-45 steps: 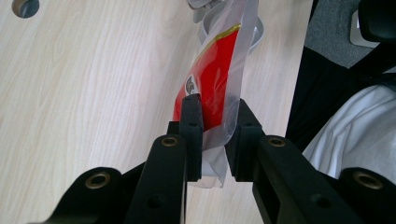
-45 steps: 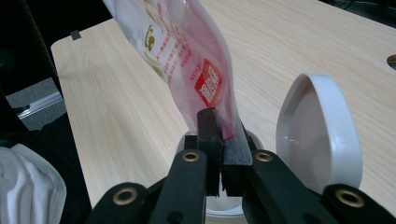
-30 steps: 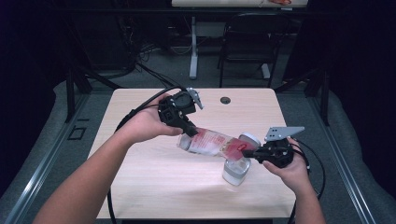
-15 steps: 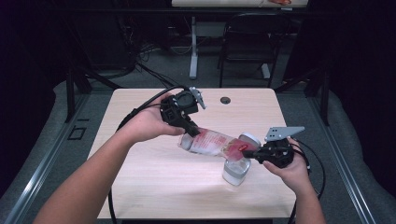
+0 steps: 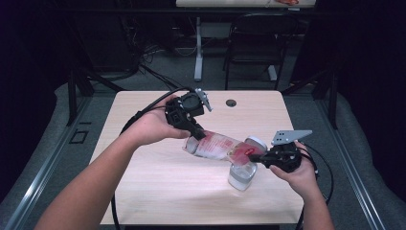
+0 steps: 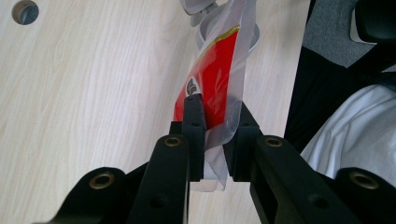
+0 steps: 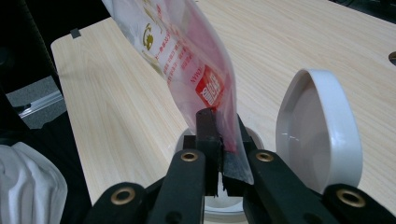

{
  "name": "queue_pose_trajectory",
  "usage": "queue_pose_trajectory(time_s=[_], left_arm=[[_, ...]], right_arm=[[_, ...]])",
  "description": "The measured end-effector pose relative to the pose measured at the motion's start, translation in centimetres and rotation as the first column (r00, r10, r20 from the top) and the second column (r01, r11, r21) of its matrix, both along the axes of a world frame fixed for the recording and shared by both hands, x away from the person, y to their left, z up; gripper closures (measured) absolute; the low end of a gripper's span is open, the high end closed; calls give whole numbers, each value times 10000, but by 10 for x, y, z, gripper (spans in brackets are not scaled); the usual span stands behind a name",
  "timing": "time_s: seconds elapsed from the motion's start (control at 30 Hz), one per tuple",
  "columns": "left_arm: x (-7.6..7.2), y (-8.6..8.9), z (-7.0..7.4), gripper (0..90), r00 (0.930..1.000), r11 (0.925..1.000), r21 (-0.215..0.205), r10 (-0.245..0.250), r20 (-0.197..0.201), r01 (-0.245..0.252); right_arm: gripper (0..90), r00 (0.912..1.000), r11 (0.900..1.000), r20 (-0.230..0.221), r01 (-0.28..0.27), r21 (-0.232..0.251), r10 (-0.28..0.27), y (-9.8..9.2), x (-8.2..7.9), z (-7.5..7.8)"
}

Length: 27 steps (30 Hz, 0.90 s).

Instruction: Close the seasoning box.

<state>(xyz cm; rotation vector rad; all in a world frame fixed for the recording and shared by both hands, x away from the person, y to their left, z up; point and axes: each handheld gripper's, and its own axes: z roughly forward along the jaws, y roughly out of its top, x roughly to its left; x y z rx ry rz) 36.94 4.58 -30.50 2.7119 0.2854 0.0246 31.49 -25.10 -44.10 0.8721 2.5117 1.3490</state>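
Observation:
A clear plastic pouch with red print [image 5: 218, 145] hangs stretched between both grippers above the wooden table [image 5: 143, 182]. My left gripper [image 5: 197, 135] is shut on the pouch's upper left end; the pouch [image 6: 212, 79] runs away from the jaws toward a container below. My right gripper [image 5: 252, 155] is shut on the pouch's lower end [image 7: 196, 70], right over the mouth of a clear jar [image 5: 241, 175]. The jar's white hinged lid [image 7: 317, 135] stands open beside the jaws, and the jar rim [image 7: 254, 135] sits just behind them.
A round cable hole [image 5: 231, 102] lies near the table's far edge. Cables trail from both grippers across and off the table. A chair [image 5: 253, 52] and a desk leg [image 5: 197, 48] stand on the floor beyond the table.

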Motion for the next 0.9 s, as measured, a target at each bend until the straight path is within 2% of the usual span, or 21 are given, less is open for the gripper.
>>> queue_pose_trajectory(time_s=[0.9], left_arm=[[1,-2,1,807,10000,9998,-197,-45,-64,44]], right_arm=[[884,10000,10000,-60,-50,-42,50,-1,-2,2]])
